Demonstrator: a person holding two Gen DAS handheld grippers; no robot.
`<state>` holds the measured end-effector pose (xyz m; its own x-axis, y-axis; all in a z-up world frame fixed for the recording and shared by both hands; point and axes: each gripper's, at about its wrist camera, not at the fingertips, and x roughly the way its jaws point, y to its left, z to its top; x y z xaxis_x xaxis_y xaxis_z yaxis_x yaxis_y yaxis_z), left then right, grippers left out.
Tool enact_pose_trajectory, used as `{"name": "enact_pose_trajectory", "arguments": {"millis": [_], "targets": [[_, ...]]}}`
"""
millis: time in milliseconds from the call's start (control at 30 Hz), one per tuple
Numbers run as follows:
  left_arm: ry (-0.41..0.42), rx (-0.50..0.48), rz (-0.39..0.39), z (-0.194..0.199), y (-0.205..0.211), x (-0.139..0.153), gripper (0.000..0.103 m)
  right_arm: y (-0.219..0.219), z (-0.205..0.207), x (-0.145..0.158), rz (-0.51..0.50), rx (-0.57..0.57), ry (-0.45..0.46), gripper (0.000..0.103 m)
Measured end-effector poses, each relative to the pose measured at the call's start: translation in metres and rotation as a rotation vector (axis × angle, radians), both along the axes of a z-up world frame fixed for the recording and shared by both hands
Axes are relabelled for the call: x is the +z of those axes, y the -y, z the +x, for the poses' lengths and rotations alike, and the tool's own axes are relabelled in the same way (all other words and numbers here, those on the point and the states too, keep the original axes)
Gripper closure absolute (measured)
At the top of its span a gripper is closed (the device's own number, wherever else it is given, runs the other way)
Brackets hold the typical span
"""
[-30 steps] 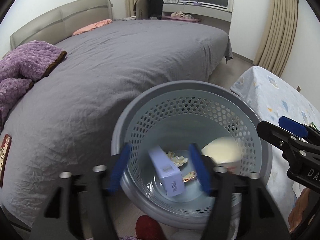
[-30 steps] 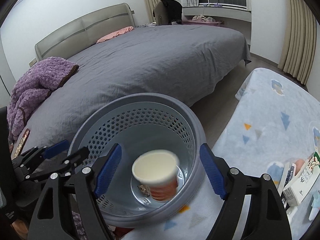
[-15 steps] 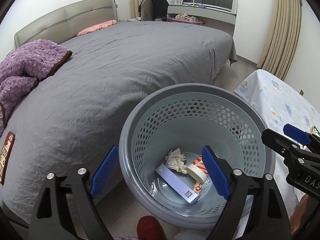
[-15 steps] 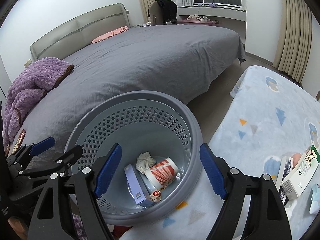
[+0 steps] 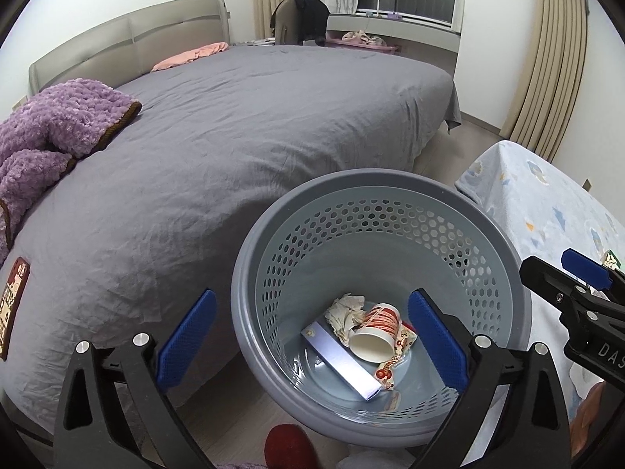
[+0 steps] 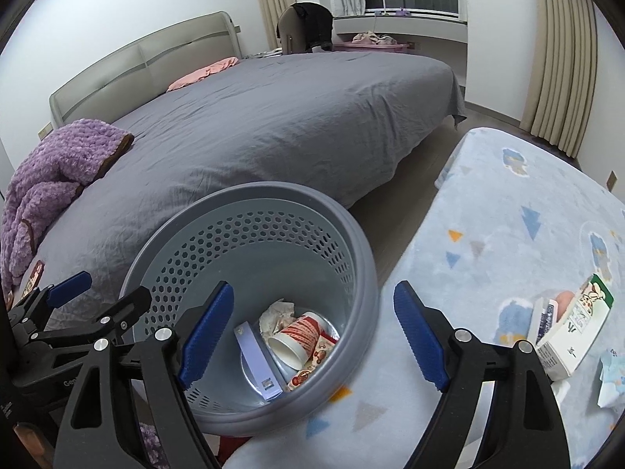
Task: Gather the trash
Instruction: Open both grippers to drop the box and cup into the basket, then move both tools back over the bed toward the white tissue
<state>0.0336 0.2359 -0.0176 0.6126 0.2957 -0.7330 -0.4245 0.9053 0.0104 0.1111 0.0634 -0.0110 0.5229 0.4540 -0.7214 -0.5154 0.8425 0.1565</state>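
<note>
A grey perforated basket (image 5: 371,181) (image 6: 254,191) stands between the bed and the table. At its bottom lie a red-and-white paper cup (image 5: 375,336) (image 6: 297,338) on its side, a lavender box (image 5: 343,363) (image 6: 254,359), crumpled paper (image 5: 345,312) (image 6: 277,312) and a snack wrapper (image 5: 394,359) (image 6: 316,355). My left gripper (image 5: 312,338) hangs over the basket's near rim, its jaws opening with nothing between them. My right gripper (image 6: 312,332) hovers over the basket's right rim, its jaws also opening and empty.
A table under a pale blue patterned cloth (image 6: 527,215) sits right of the basket, with cartons (image 6: 574,332) and a crumpled tissue (image 6: 613,375) near its right edge. A grey bed (image 5: 234,136) with a purple blanket (image 5: 58,125) fills the left. A red object (image 5: 289,445) lies on the floor.
The lavender box and the paper cup have dropped out of the jaws and come to rest at the basket's bottom. The left jaws have spread much wider, the right ones slightly.
</note>
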Motion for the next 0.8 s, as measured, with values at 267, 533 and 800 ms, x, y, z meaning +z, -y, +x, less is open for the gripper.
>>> {"name": "enact_pose_trajectory", "arguments": {"millis": [267, 533, 800], "targets": [[0.011, -0.016, 0.010, 0.000, 0.008, 0.004, 0.006, 0.014, -0.005, 0.006, 0.000, -0.029, 0.011, 0.023], [0.026, -0.042, 0.011, 0.002, 0.018, 0.009, 0.006, 0.033, -0.010, 0.009, 0.006, -0.066, 0.006, 0.023], [0.044, -0.081, 0.023, 0.004, 0.037, 0.017, 0.006, 0.051, -0.020, 0.014, -0.001, -0.098, 0.019, 0.023]]}}
